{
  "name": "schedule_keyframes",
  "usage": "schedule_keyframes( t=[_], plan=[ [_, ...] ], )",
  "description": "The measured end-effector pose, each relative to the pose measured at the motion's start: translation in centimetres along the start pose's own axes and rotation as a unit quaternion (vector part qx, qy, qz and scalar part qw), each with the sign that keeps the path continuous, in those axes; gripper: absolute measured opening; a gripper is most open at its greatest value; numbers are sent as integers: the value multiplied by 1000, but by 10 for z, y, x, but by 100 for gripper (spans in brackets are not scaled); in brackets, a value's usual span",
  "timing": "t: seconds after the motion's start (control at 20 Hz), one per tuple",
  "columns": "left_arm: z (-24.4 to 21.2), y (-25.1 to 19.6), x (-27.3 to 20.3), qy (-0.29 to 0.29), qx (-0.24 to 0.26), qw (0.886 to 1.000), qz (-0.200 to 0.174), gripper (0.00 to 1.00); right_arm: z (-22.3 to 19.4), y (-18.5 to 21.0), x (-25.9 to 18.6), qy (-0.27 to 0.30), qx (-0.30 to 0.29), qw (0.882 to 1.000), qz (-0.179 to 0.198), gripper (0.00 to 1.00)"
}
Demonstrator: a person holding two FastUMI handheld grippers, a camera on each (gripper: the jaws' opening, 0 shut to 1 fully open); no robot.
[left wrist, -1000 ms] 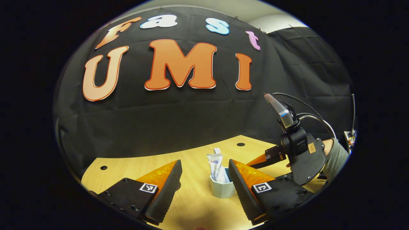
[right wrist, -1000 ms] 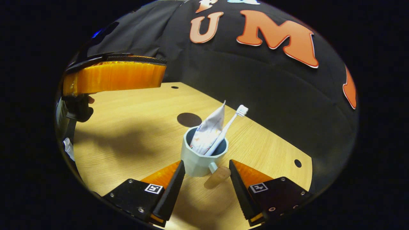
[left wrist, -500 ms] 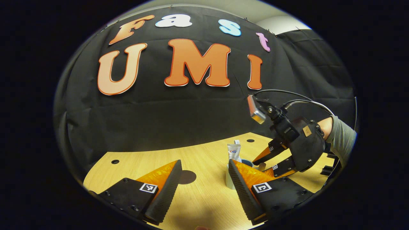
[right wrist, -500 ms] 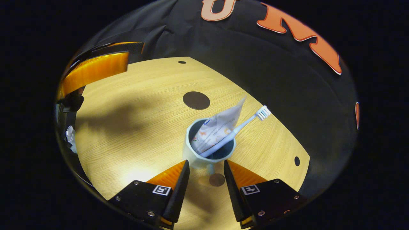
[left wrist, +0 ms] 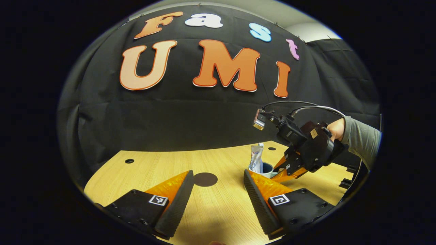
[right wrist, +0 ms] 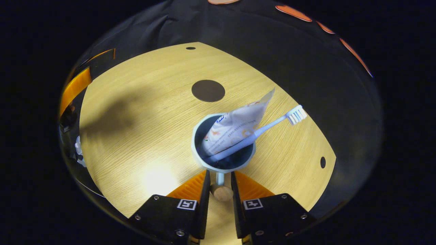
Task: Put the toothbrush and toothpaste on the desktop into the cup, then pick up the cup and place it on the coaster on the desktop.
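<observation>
Right gripper view is centred on a wood-grain desktop (right wrist: 143,112) with small drilled holes. At frame centre a pale, faceted cup (right wrist: 223,163) with a dark interior is seen, holding a crinkled white toothpaste tube (right wrist: 235,127) and a slim white toothbrush (right wrist: 272,124), bristles up and to the right. A flat, dark round coaster (right wrist: 208,91) lies well apart, above the cup. At the bottom, the right gripper (right wrist: 219,192) is closed onto the cup's round wooden handle knob (right wrist: 221,192), both fingers appearing to press it. In the left gripper view the left gripper (left wrist: 218,197) is spread wide, holding nothing.
</observation>
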State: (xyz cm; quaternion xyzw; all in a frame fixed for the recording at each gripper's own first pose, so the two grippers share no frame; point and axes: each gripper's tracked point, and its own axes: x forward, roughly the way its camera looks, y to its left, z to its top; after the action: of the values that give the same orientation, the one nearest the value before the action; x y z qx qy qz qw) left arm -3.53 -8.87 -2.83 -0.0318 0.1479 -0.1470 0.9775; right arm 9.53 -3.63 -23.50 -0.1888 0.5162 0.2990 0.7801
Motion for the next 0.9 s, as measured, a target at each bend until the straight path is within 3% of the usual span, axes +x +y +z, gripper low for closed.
schedule_keyframes(
  t=[0.2,0.25,0.35,0.6,0.9],
  plan=[
    [-5,8,-6,5,-8,1000,7,93,0,0,0,-2,7,1000,-2,35],
    [-6,10,-7,5,-10,1000,8,93,1,0,0,-4,7,1000,-3,30],
    [-6,11,-8,5,-14,1000,9,92,1,2,0,-7,17,1000,0,34],
    [-19,15,-14,18,-32,999,13,93,10,4,-2,-29,55,998,0,21],
    [-31,28,-21,35,-52,998,30,93,12,4,-3,-28,80,996,-9,20]
  ],
)
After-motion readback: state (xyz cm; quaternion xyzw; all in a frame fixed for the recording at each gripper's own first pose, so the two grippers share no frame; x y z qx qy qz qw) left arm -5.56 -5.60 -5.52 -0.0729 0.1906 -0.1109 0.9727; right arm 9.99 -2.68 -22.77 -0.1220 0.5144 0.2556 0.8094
